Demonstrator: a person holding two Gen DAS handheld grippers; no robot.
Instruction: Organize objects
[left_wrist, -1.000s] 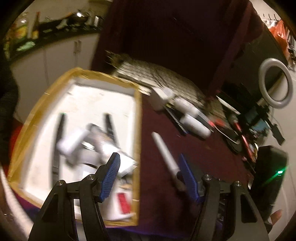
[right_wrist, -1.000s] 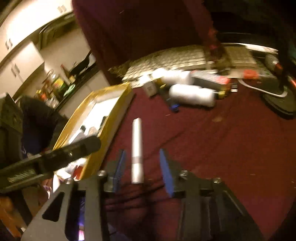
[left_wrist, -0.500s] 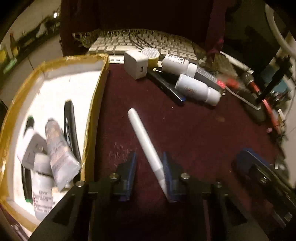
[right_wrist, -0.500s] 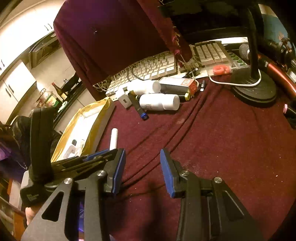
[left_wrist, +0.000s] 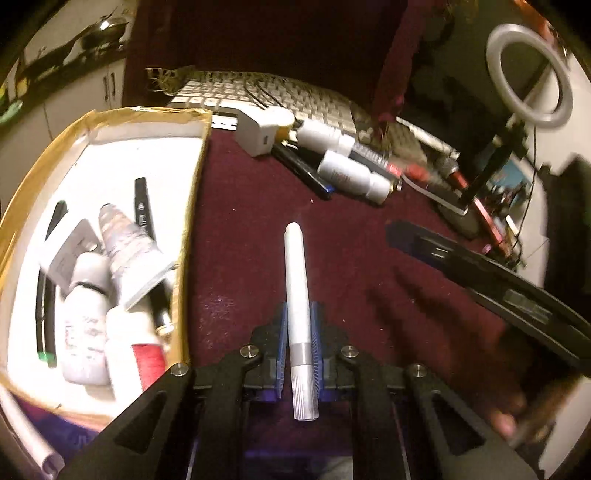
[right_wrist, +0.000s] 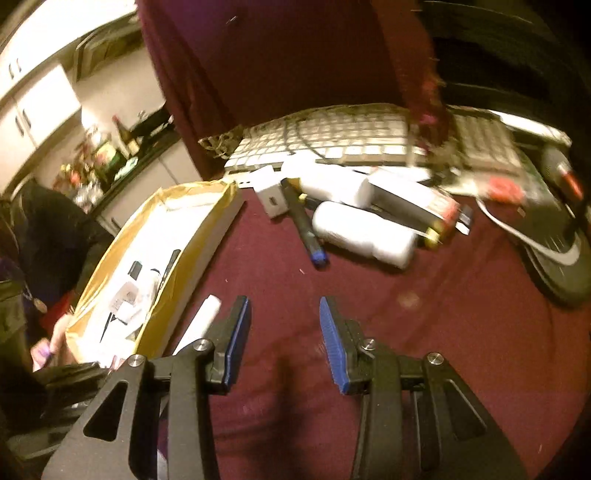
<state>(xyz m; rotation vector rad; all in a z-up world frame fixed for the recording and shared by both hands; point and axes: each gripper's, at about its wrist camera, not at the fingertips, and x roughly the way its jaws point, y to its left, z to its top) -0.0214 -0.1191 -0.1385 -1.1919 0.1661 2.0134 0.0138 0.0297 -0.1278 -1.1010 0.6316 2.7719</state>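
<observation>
At the left stands the shallow white box with tan taped rim (left_wrist: 201, 147), already holding bottles, a squeeze tube and dark pens. Just beside its right wall, on the maroon cloth (left_wrist: 258, 206), lies the slim white cylindrical pen with a ribbed silver end (left_wrist: 297, 280), pointing away from the camera. The left gripper (left_wrist: 299, 325) has its blue pads pinching the pen near the silver band, toward its rear. The pen looks light, rigid and smooth, so it may swivel in the pinch; a hold nearer its middle would balance better. Farther right, the right gripper (right_wrist: 284, 328) hangs spread over bare cloth, holding nothing.
</observation>
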